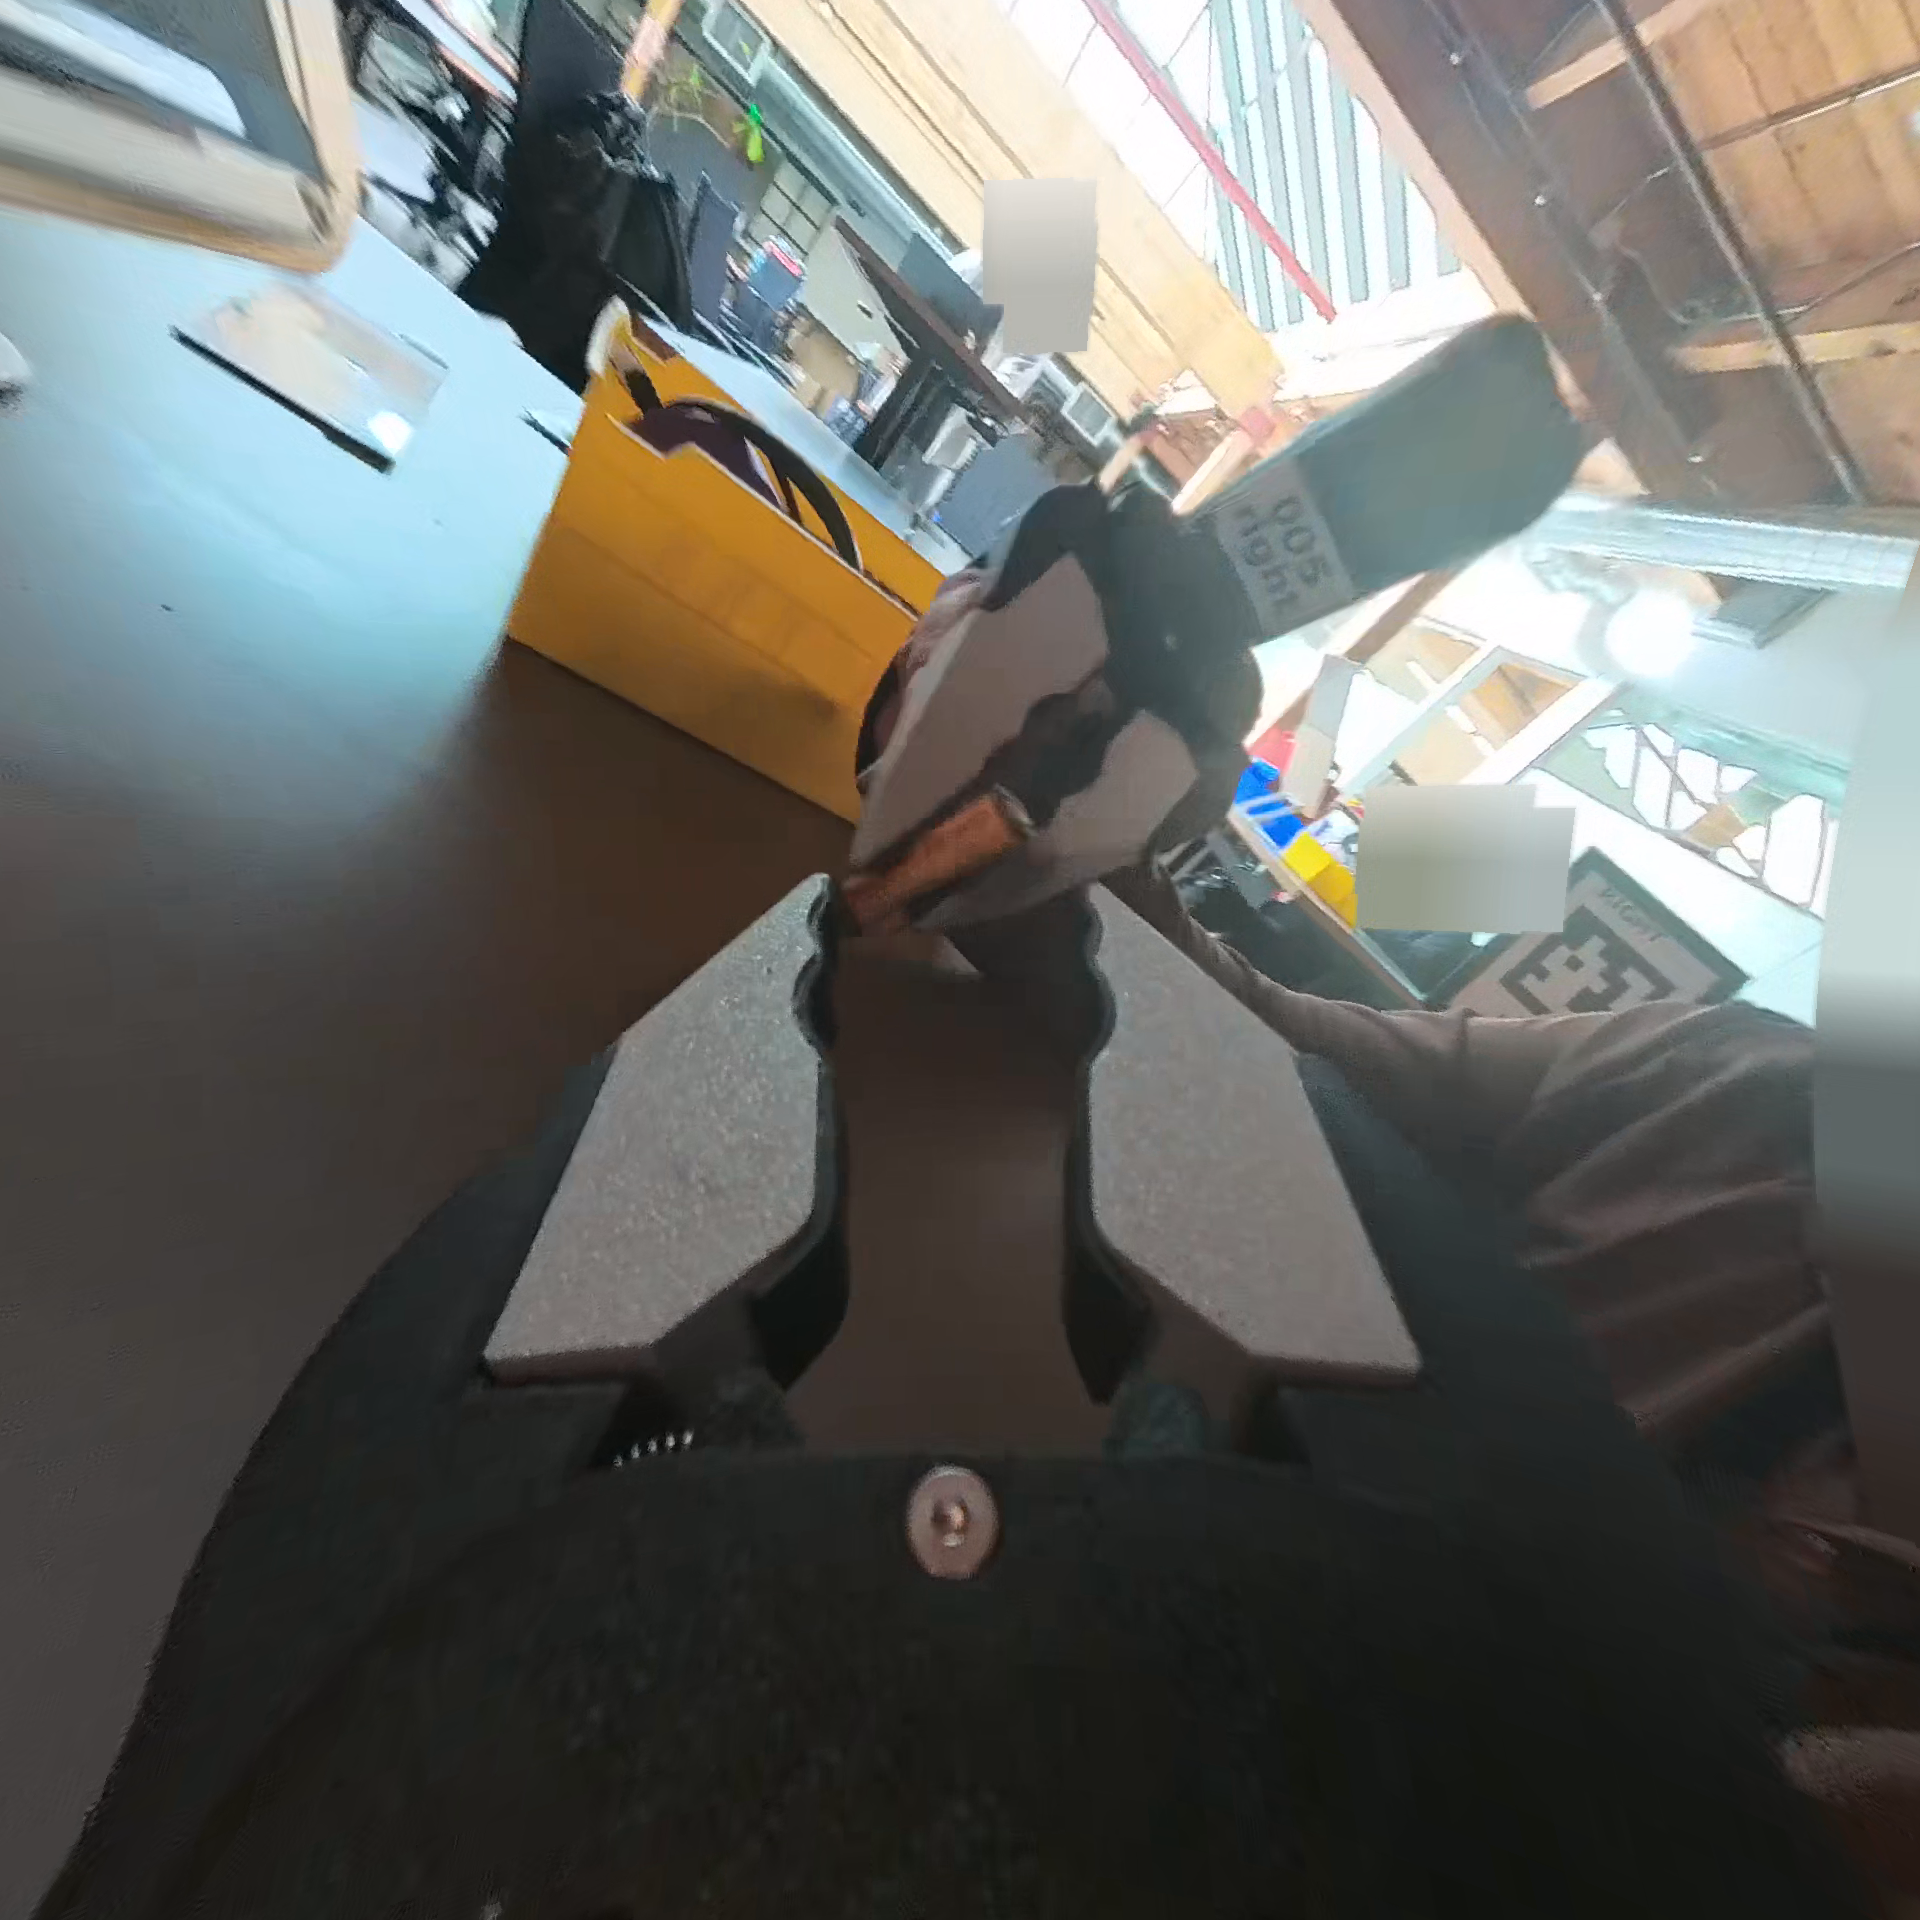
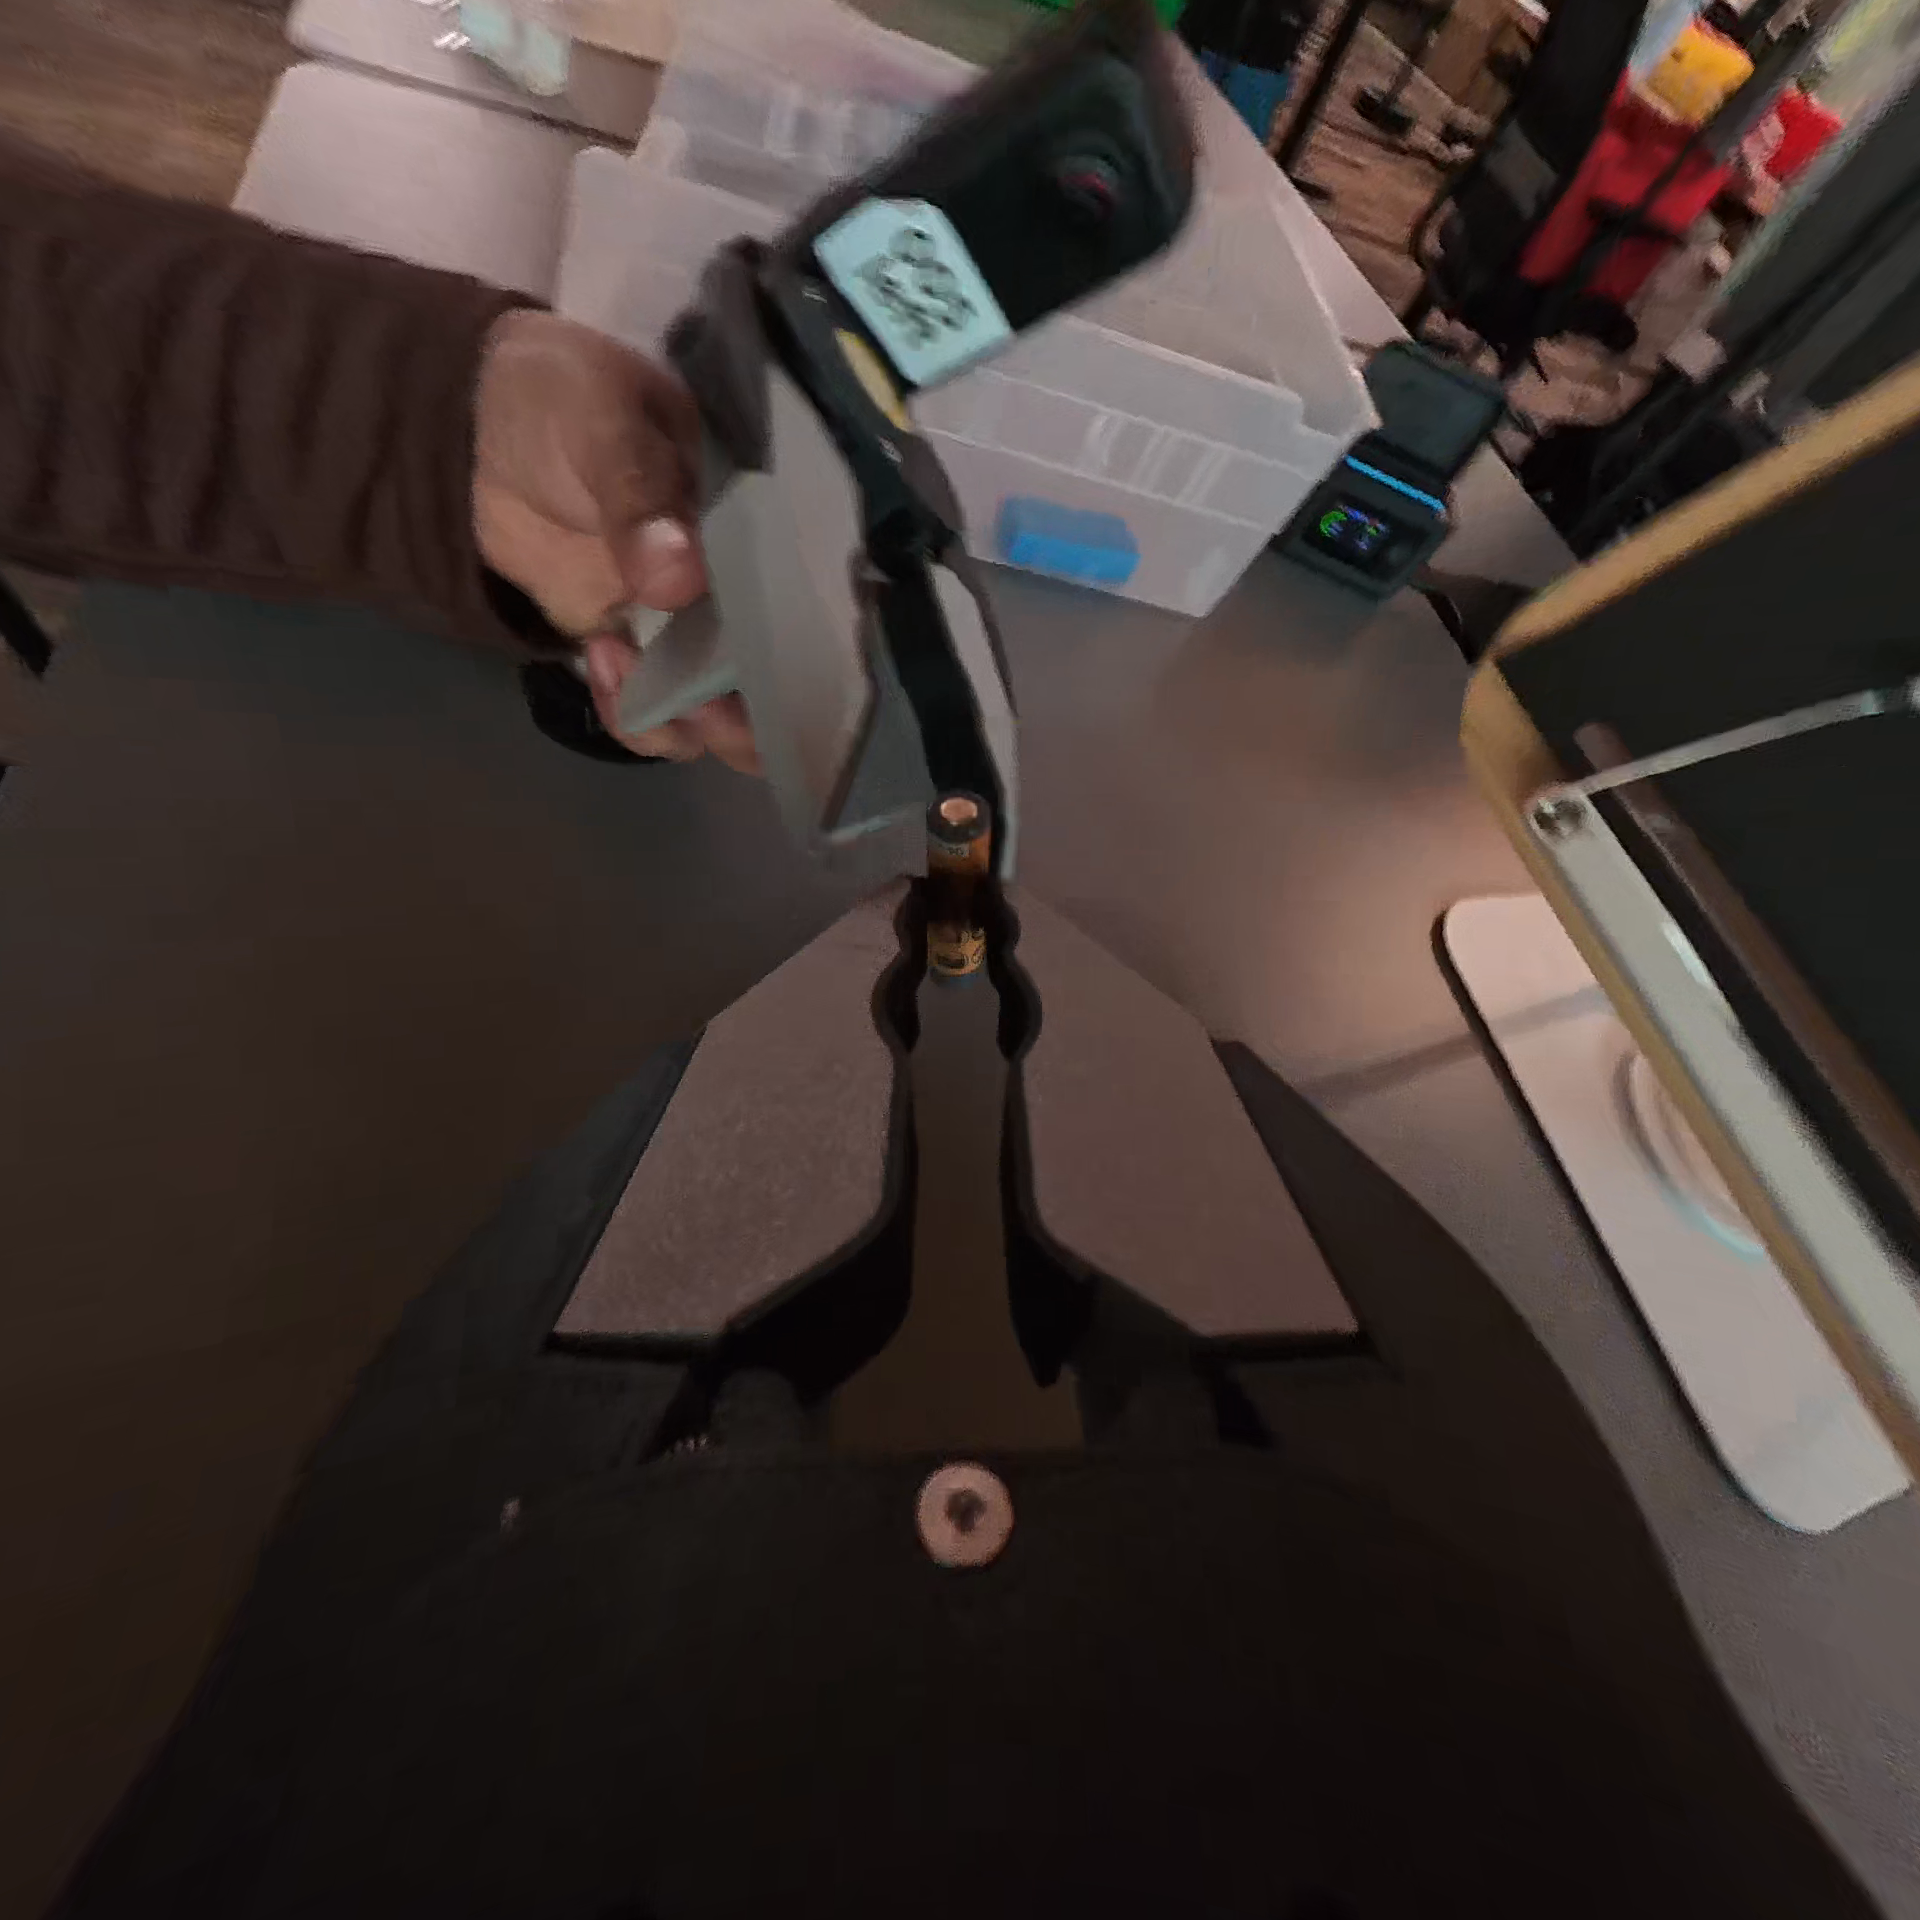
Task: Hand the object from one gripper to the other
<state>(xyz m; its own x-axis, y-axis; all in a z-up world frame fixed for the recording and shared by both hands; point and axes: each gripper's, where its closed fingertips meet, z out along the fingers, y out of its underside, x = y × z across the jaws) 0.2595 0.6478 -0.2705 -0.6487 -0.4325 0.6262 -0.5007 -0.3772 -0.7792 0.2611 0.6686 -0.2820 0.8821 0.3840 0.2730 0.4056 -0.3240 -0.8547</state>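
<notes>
A small copper-and-black battery (image 2: 954,894) stands out past the tips of my right gripper (image 2: 958,920), which is shut on its lower part. My left gripper (image 2: 920,831) reaches in from the upper left, held by a hand (image 2: 582,488), and its two grey fingers stand apart on either side of the battery's far end. In the left wrist view my left gripper (image 1: 956,935) is open with a wide gap. The right gripper (image 1: 914,883) comes down from the upper right, and the battery (image 1: 935,857) it holds lies against my left fingertip (image 1: 821,914). Both grippers are above the dark table (image 1: 312,831).
A yellow box (image 1: 675,603) stands on the table beyond the grippers. A clear plastic bin (image 2: 1122,447) and a small device with a lit screen (image 2: 1371,509) sit at the back. A wood-framed monitor (image 2: 1714,727) on a white base (image 2: 1662,1195) is at the right. My left and right fingertips are right by each other.
</notes>
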